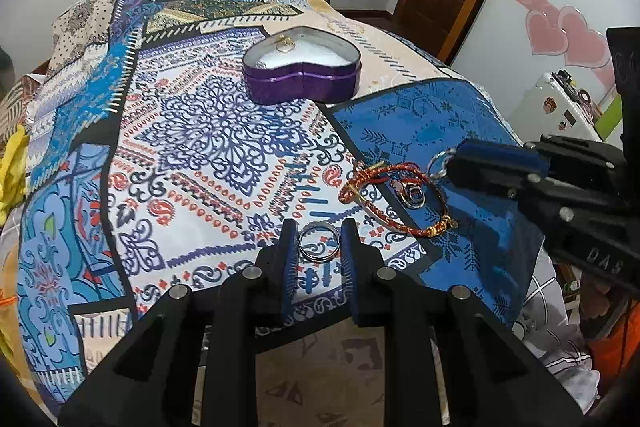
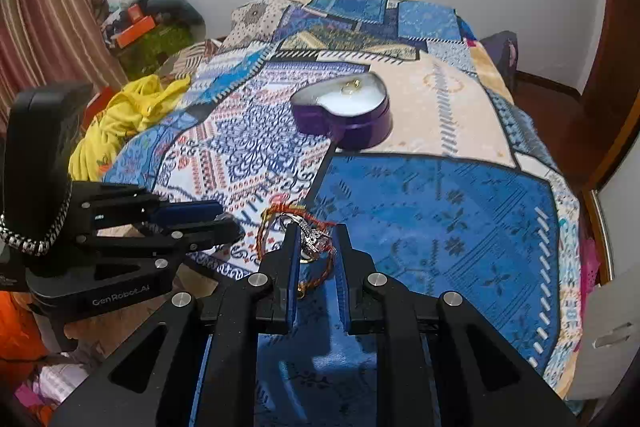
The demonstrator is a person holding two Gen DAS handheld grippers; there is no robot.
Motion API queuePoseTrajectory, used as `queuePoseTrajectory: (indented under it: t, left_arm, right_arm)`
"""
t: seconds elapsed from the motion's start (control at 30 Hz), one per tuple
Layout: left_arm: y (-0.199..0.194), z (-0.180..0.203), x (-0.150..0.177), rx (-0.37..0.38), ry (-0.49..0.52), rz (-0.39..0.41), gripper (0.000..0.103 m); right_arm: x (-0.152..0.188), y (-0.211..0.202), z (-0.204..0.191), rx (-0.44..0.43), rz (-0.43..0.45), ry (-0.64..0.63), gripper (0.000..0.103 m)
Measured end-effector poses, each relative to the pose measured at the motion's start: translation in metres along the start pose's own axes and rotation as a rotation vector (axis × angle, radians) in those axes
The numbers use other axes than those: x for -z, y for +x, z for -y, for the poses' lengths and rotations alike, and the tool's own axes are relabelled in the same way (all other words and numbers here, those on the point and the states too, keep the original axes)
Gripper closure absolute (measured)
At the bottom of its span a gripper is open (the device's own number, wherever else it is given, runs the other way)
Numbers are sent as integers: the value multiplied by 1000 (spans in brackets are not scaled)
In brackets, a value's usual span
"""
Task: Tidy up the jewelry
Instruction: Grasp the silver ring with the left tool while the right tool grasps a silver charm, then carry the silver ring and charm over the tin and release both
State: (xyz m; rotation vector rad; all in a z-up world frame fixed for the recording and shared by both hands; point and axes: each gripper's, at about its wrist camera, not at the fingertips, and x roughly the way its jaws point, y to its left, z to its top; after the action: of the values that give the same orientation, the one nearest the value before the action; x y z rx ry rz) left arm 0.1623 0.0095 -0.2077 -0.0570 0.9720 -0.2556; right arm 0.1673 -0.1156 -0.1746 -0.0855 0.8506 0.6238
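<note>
My left gripper (image 1: 319,235) had closed its narrow gap on a silver ring (image 1: 319,239); my right gripper (image 2: 316,235) pinched a jewelled ring (image 2: 313,239) above the bedspread (image 2: 440,211).

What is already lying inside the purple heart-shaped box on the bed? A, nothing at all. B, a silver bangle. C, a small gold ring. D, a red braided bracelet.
C: a small gold ring rests on the white lining of the purple heart-shaped box, while the red braided bracelet lies out on the bedspread.

Right tongs (image 2: 316,233) pinch a silver ring (image 2: 314,239).
</note>
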Motion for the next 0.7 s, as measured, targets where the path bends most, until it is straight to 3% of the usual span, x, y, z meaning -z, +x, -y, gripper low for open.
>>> queuePoseTrajectory:
  t: [0.7]
  left_arm:
    - [-48,-6,-52,-60,39,173,82]
  right_arm:
    - [-53,-31,16,42,180,28,89]
